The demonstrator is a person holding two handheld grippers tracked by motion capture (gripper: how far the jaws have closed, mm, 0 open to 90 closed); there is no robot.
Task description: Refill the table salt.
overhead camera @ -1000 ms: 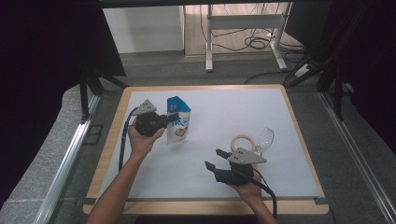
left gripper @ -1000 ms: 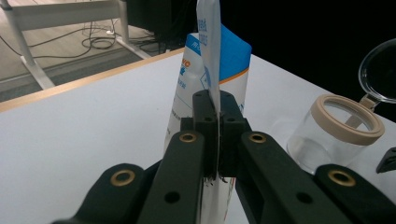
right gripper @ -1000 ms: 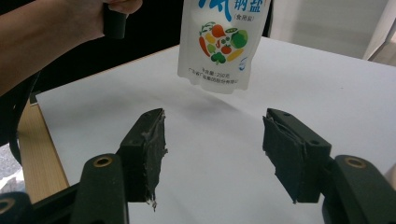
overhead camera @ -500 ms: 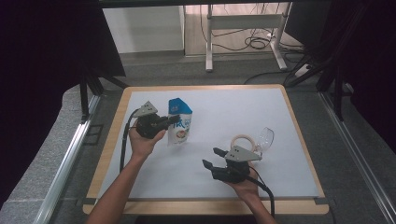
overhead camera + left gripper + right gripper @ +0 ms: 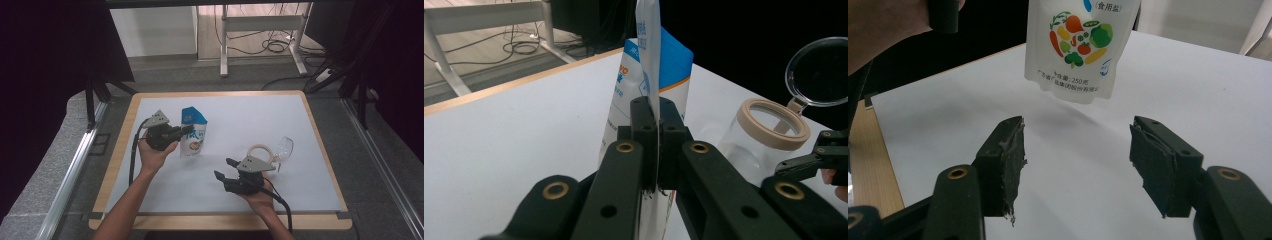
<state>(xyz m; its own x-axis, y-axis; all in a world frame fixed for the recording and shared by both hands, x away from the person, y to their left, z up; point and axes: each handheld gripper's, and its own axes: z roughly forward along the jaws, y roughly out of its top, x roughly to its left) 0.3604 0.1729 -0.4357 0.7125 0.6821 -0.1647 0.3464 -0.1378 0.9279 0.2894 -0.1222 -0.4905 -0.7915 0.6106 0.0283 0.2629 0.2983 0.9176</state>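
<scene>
High view, table: white sheet [image 5: 320,150] over a wood-edged table [image 5: 120,150].
Left gripper [image 5: 186,132]: jaws pressed together on the side edge of the pouch [image 5: 194,134]; left gripper view shows the pouch [image 5: 651,90] edge pinched between the pads.
Pouch: blue and white, vegetable print, upright, left of centre on the sheet; in the right gripper view the pouch [image 5: 1080,47] hangs clear of the sheet, shadow beneath.
Right gripper [image 5: 226,169]: near the front edge, jaws apart, nothing between the pads [image 5: 1010,150].
Jar [image 5: 261,153]: clear, tan rim, just beyond the right gripper; clear lid [image 5: 284,147] hinged open beside it.
</scene>
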